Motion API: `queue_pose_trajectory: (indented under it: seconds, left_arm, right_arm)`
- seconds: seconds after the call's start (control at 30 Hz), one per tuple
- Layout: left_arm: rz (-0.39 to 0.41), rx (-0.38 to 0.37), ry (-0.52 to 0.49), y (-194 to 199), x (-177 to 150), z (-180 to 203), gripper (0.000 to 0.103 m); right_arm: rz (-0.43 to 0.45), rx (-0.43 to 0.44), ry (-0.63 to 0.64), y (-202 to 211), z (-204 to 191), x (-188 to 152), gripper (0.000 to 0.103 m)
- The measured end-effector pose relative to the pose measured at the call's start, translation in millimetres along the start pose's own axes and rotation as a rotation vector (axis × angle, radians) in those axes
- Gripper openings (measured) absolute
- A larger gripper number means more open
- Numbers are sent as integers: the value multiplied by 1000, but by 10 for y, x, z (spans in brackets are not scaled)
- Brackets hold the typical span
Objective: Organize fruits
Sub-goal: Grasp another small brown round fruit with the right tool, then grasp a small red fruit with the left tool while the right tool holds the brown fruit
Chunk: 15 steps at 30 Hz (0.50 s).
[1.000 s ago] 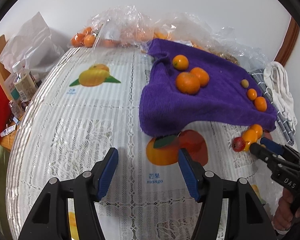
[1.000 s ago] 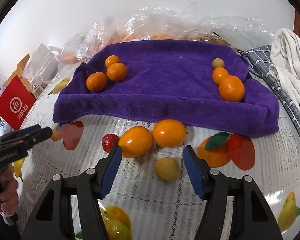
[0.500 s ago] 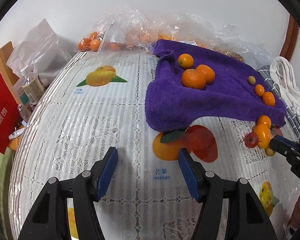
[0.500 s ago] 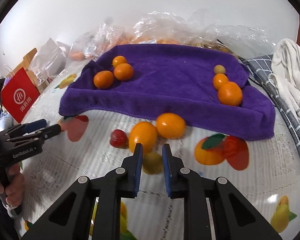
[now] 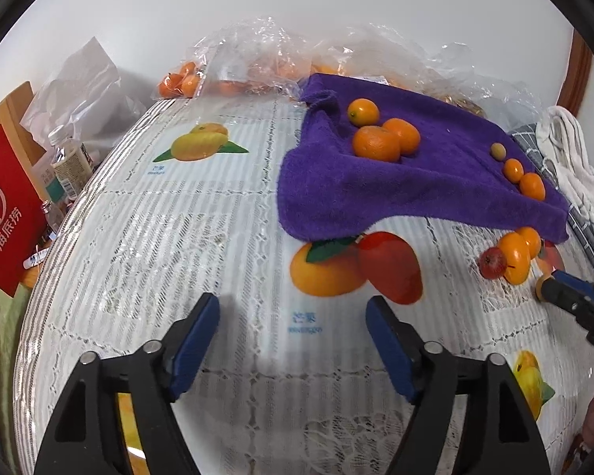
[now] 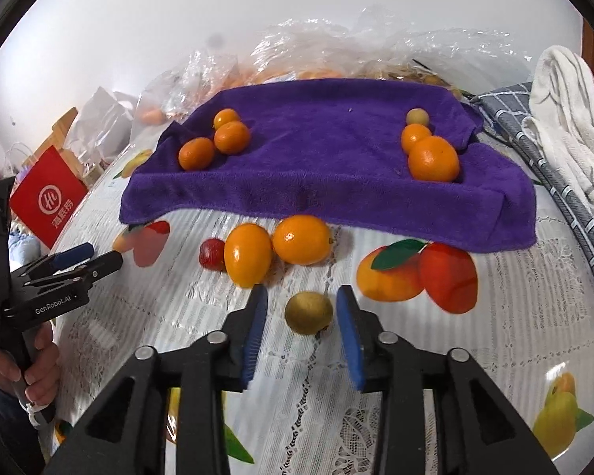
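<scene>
Here the right gripper (image 6: 301, 314) has just been opening, its pads straddling but not pressing a small greenish fruit (image 6: 309, 312) on the table (image 6: 514, 336), likely lining up a pick for the purple towel (image 6: 316, 166). Only the left view shows the left gripper (image 5: 293, 344) open over bare tablecloth

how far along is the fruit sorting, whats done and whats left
Done: three oranges sit grouped at one end of the purple towel, three more fruits at the other. In hand: the right gripper, jaws just reopening, straddles the small yellow-green fruit without pressing it. Left: that fruit, two orange fruits and the small red fruit remain off the towel.
</scene>
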<state>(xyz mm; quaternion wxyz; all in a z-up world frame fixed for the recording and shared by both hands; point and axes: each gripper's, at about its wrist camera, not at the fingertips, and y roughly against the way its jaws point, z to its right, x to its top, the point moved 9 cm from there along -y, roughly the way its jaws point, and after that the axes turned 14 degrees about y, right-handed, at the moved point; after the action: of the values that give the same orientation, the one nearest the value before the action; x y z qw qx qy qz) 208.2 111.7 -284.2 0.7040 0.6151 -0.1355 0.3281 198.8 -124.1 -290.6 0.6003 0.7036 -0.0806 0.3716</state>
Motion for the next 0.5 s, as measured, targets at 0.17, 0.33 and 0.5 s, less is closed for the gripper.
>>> queue_pose_trajectory:
  seconds: [0.17, 0.33, 0.5]
  left_arm:
    - [1, 18, 0, 6, -22, 58, 77]
    - [7, 52, 15, 23, -68, 68, 83]
    - [-1, 130, 121, 22, -94, -60, 99]
  right_arm:
    - [2, -16, 2, -67, 17, -48, 33]
    - [19, -36, 14, -42, 95, -43, 26]
    - [36, -120, -8, 100, 426, -121, 26]
